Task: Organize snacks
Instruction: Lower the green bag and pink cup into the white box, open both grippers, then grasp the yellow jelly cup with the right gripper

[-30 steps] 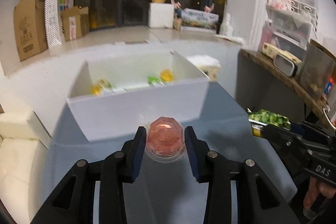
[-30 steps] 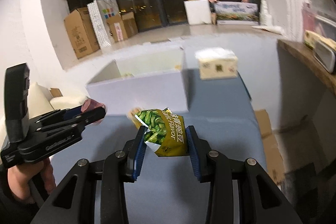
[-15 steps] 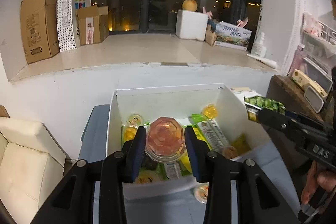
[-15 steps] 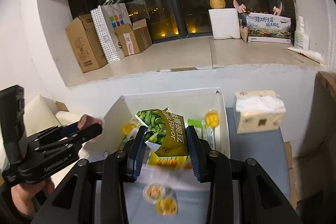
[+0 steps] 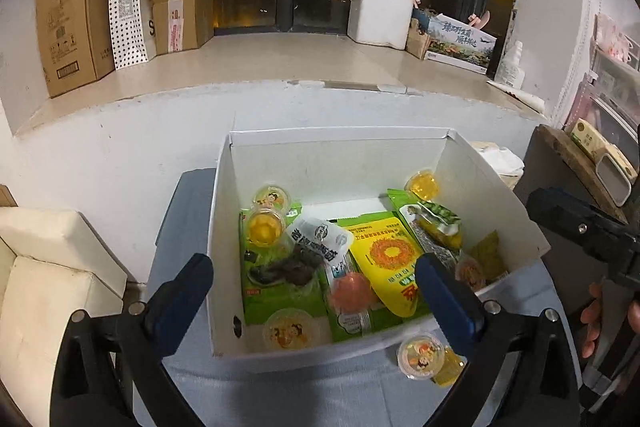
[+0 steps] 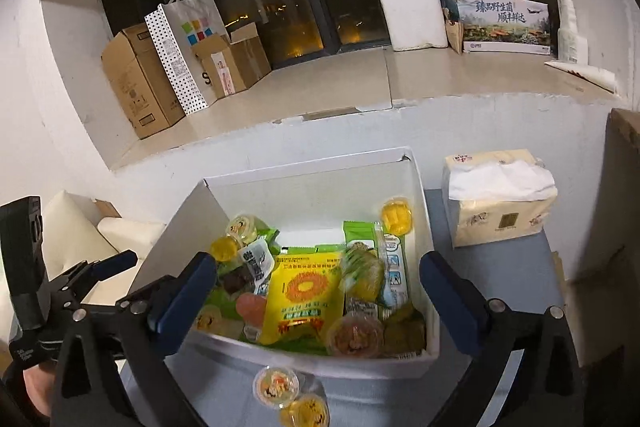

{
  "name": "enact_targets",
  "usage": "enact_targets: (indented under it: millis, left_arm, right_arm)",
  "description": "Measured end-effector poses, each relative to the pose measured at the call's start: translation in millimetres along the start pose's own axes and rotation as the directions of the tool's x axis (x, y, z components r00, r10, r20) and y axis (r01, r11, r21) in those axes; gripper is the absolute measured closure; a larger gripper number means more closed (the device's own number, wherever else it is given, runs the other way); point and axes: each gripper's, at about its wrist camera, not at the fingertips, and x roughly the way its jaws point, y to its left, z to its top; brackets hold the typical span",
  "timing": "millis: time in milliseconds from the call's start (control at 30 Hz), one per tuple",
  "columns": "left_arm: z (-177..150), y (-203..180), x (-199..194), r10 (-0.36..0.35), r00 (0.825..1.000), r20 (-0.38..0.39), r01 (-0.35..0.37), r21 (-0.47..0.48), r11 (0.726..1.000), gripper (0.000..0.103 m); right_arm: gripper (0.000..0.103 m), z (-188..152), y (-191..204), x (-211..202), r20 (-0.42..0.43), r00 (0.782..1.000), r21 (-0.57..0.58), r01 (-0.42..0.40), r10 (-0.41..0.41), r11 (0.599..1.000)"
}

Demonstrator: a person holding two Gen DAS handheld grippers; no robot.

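Both hand-held grippers hover over the white box (image 5: 224, 227), jaws spread wide w/ nothing between them. Left hand-held gripper (image 5: 316, 291) sits above the box's near-left part; right hand-held gripper (image 6: 320, 291) above its near edge.

Pink jelly cup (image 5: 352, 291) lies inside the box, near the front, touching the yellow sunflower pack (image 5: 386, 255). Green bean pack (image 5: 438, 221) lies inside too, toward the right wall, blurred in the right wrist view. Other jelly cups and packs fill the box floor: yellow cup (image 5: 262, 227) at left, another (image 5: 422, 183) at back right.

Two jelly cups (image 6: 290, 395) sit outside on the blue-grey surface (image 6: 500, 267), just in front of the box wall. Tissue pack (image 6: 500, 199) stands right of the box, apart from it.
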Motion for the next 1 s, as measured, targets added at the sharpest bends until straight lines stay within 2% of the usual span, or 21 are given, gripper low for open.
enact_targets:
  millis: [133,200,267,367,500,600,733,1000]
  left_arm:
    - [-13.3,-6.5,-26.1,-0.004,1.0,0.021,0.003,0.006,1.0,0.0]
    - [-26.8,-10.9,-41.4,0.0,0.999,0.035,0.0,0.01,1.0,0.0]
    - [-45.9,-17.1,-58.0,-0.006,0.999,0.048,0.005,0.022,1.0,0.0]
    - [-78.5,-23.5,-82.5,-0.028,0.998,0.062,0.027,0.014,1.0,0.0]
    - [-119.1,-31.9,-101.8,-0.048,0.998,0.044,0.048,-0.003,0.999,0.0]
    - [-146.9,-39.1,-113.6,-0.057,0.998,0.034,0.058,-0.015,0.998,0.0]
    - [-171.6,-47.6,-124.0,-0.07,0.997,0.019,0.07,-0.013,0.997,0.0]
    - [-189.1,-36.5,-138.2,-0.075,0.997,0.013,0.076,-0.07,0.995,0.0]
  right_arm:
    - [0.0,-11.4,2.5,-30.9,0.025,0.999,-0.011,-0.042,0.042,0.999]
    - [0.0,-24.5,2.0,-49.1,0.046,0.997,-0.008,-0.067,0.067,0.998]
    - [0.0,-45.5,0.6,-66.2,0.031,0.994,0.009,-0.109,0.109,0.994]
    - [0.0,-76.8,5.4,-85.6,0.007,0.996,-0.024,-0.092,0.092,0.996]
    - [0.0,-126.1,13.5,-105.7,-0.038,0.998,-0.054,-0.044,0.042,0.998]
    - [0.0,-153.2,18.0,-108.0,-0.074,0.997,-0.057,0.003,-0.007,0.998]
    - [0.0,-171.2,27.0,-98.9,-0.109,0.993,-0.108,0.031,-0.043,0.994]
    - [0.0,-162.0,37.3,-66.4,-0.132,0.991,-0.111,0.016,-0.03,0.994]
